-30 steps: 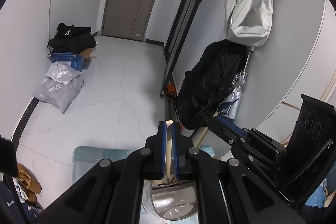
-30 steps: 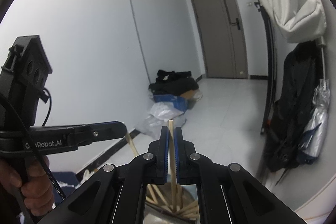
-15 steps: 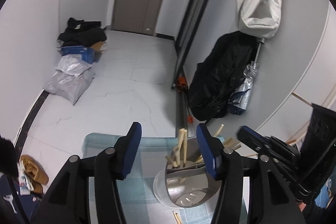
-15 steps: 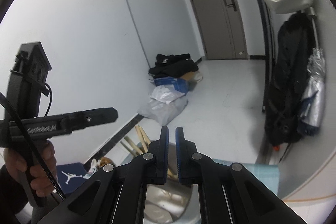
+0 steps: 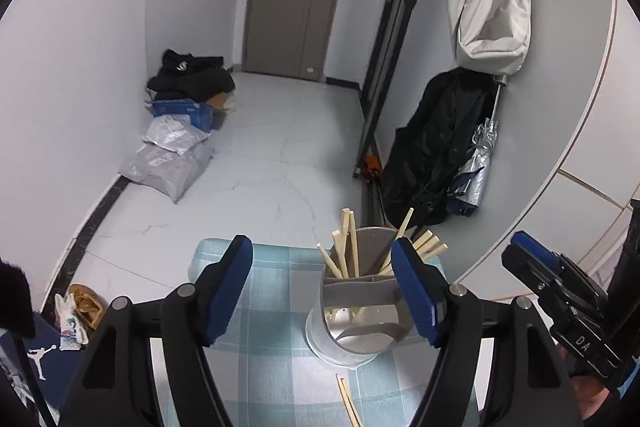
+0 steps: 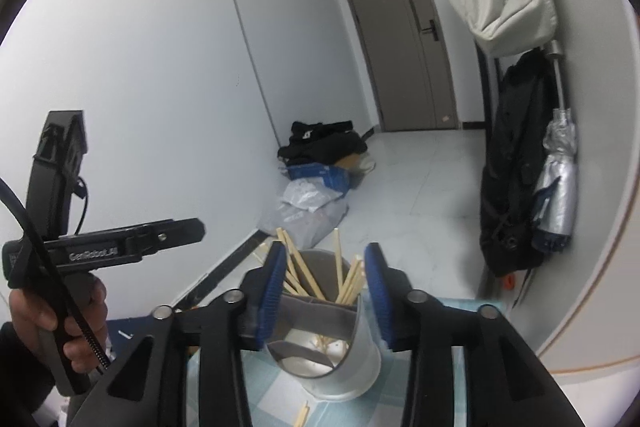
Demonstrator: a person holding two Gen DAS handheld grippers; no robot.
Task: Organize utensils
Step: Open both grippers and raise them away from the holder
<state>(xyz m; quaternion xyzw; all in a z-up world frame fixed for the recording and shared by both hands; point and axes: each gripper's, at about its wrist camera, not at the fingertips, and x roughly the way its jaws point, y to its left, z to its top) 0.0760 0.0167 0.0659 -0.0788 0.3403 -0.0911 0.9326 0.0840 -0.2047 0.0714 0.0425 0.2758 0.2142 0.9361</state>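
Observation:
A metal utensil holder (image 5: 354,335) with grey dividers stands on a blue checked tablecloth (image 5: 272,367). Several wooden chopsticks (image 5: 346,247) stand in its far compartment. My left gripper (image 5: 320,291) is open and empty, above and just left of the holder. Two loose chopsticks (image 5: 349,401) lie on the cloth in front of the holder. In the right wrist view the holder (image 6: 328,343) sits between the fingers of my right gripper (image 6: 325,297), which is open and empty above it. The chopsticks (image 6: 316,273) lean inside.
The table stands over a white tiled floor (image 5: 256,163). Grey parcels (image 5: 168,155) and black clothes (image 5: 188,79) lie by the left wall. A black coat and a folded umbrella (image 5: 476,163) hang at the right, under a white bag (image 5: 492,23).
Both grippers were shut on a chopstick each a second ago. Both have opened and the chopsticks now stand in the holder. Both cameras have pulled back and up.

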